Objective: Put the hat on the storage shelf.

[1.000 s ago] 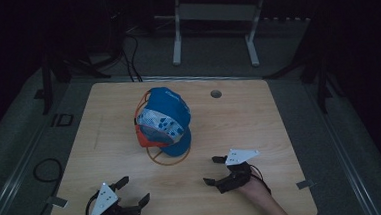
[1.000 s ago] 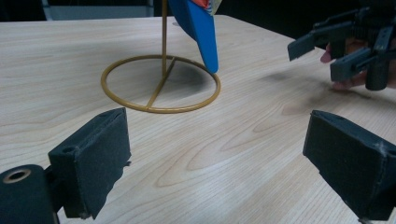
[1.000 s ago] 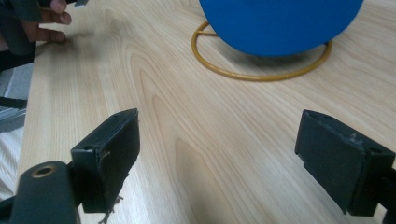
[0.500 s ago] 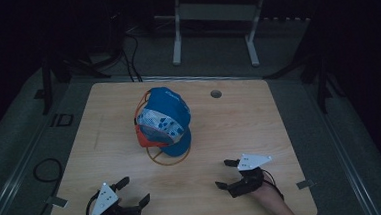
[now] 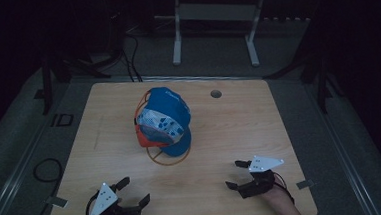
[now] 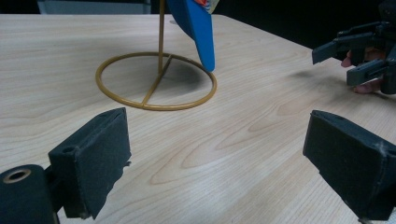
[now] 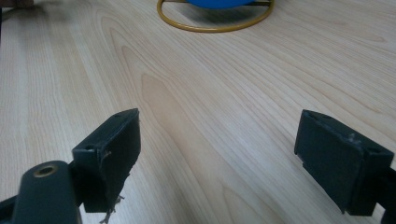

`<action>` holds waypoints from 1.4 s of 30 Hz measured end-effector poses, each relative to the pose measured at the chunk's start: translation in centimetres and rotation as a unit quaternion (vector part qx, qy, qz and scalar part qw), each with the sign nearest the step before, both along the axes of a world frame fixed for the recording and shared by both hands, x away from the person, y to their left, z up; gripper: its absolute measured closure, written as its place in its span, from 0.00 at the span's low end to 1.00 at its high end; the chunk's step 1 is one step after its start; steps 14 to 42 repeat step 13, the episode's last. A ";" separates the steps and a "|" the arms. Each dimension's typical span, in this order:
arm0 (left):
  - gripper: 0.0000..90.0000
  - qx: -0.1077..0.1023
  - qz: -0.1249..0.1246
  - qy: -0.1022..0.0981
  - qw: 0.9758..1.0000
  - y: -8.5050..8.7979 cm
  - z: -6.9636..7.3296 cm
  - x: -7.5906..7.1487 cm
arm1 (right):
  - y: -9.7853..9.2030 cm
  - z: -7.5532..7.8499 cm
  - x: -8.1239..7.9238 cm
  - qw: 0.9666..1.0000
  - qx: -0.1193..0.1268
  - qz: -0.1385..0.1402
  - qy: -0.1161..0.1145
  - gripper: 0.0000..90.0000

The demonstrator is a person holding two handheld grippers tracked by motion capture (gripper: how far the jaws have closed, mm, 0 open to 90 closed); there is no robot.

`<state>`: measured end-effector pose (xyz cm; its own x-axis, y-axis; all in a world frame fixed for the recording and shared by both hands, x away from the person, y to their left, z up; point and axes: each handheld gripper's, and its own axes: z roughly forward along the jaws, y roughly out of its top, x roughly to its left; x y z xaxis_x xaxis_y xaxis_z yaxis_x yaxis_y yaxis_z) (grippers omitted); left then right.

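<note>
cap (image 5: 165, 120) hung on gold wire stand (image 5: 168, 156), frame centre, so it keeps its shape | left tongs (image 5: 131, 192) lower left, spread, empty | right tongs (image 5: 236, 174) lower right, spread, empty | both low over counter (image 5: 259, 118), likely parked

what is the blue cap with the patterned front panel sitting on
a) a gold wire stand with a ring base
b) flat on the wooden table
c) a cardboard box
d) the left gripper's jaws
a: the blue cap with the patterned front panel hangs on a gold wire stand whose upright rod rises from a ring base on the wooden table, with both grippers apart from it.
</note>
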<state>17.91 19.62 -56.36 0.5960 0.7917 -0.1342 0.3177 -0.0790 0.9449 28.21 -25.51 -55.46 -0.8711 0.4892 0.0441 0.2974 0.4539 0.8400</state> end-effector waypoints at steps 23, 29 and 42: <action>0.09 0.001 0.002 0.003 1.000 -0.1 -0.2 0.0 | -0.5 -0.2 0.1 1.000 0.012 -0.008 -0.010 0.16; 0.09 0.001 0.002 0.003 1.000 -0.1 -0.2 0.0 | -0.5 -0.2 0.1 1.000 0.012 -0.008 -0.010 0.16; 0.09 0.001 0.002 0.003 1.000 -0.1 -0.2 0.0 | -0.5 -0.2 0.1 1.000 0.012 -0.008 -0.010 0.16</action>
